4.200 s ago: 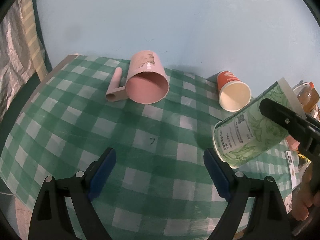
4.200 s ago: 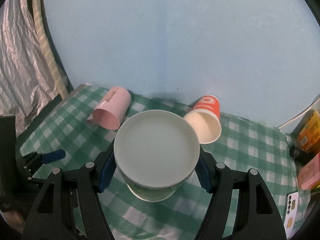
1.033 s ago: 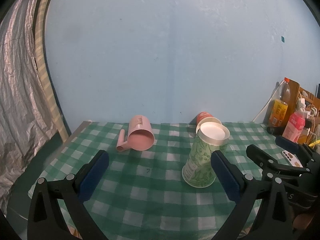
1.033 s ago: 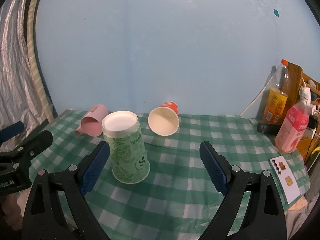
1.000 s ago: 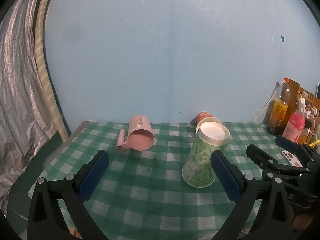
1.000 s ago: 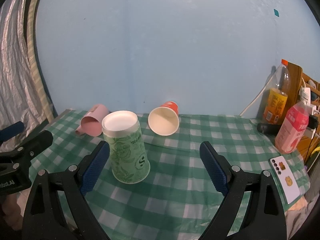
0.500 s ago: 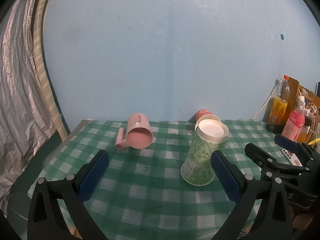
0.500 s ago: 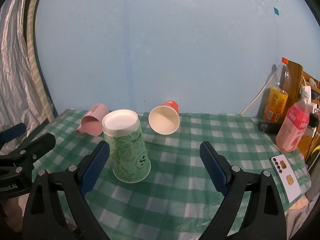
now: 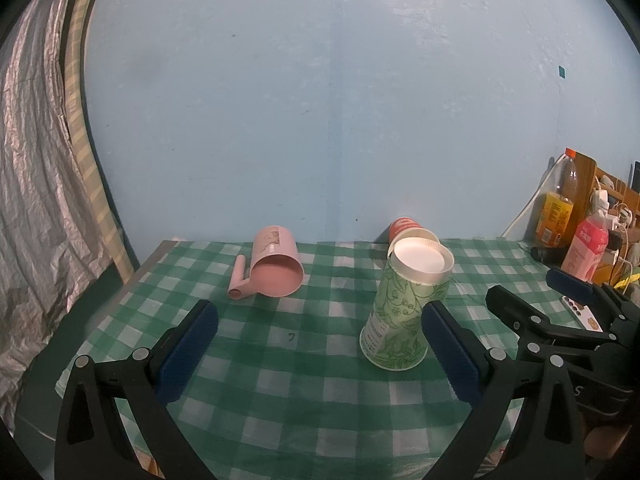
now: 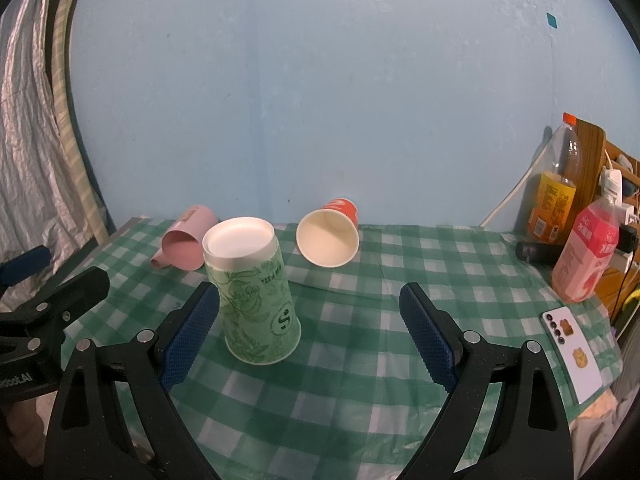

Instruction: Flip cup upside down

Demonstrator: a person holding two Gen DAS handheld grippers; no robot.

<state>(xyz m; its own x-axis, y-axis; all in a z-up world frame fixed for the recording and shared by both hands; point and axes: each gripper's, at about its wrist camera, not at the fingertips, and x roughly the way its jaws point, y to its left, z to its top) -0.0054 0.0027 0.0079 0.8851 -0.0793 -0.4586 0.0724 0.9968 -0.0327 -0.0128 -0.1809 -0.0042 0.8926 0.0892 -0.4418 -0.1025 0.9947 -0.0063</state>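
A green leaf-patterned paper cup [image 9: 404,312] stands upside down on the green checked tablecloth [image 9: 304,364], its white base up; it also shows in the right wrist view [image 10: 256,300]. My left gripper [image 9: 320,344] is open and empty, held back above the table's front. My right gripper [image 10: 310,332] is open and empty, with the cup just inside its left finger [image 10: 192,332] but apart from it. The right gripper also shows at the right edge of the left wrist view [image 9: 560,312].
A pink mug [image 9: 276,268] lies on its side at back left. An orange paper cup [image 10: 330,238] lies on its side behind the green cup. Bottles [image 10: 554,204] [image 10: 586,256] and a phone [image 10: 570,356] sit at the right edge. A blue wall stands behind.
About four seconds ago my right gripper held the green cup tilted in the air; now the cup stands upside down on the cloth and both grippers have drawn back. Little has moved in the last second.
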